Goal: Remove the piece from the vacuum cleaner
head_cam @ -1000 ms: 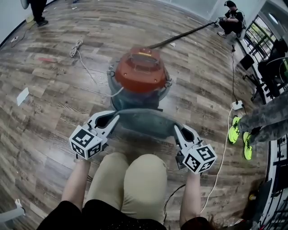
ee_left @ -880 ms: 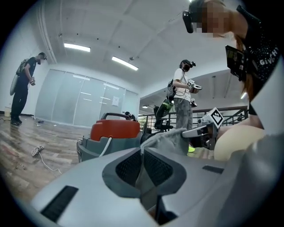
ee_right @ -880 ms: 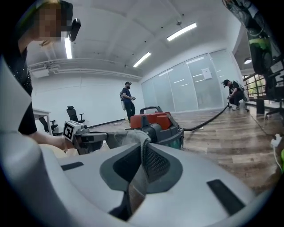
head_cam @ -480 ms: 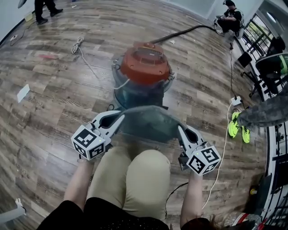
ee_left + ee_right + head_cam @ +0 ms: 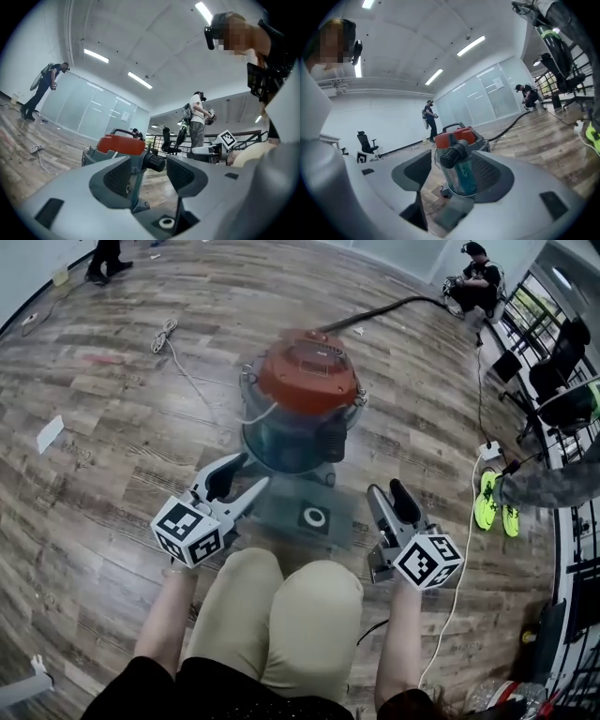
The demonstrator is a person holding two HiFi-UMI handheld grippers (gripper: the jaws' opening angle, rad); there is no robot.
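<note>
One blurred, indistinct grey piece (image 5: pixel 305 519)

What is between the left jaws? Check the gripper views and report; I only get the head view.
Observer: The left gripper has just been opening. Its jaws stand apart and the pads touch nothing. The grey piece shows below them, untouched.
Operator: Now the right one.
Observer: The right gripper has just been opening too and grips nothing. Only the vacuum cleaner shows through the gap, farther off.
Operator: Describe the vacuum's front.
Observer: A black ribbed port juts out just below the red lid.
</note>
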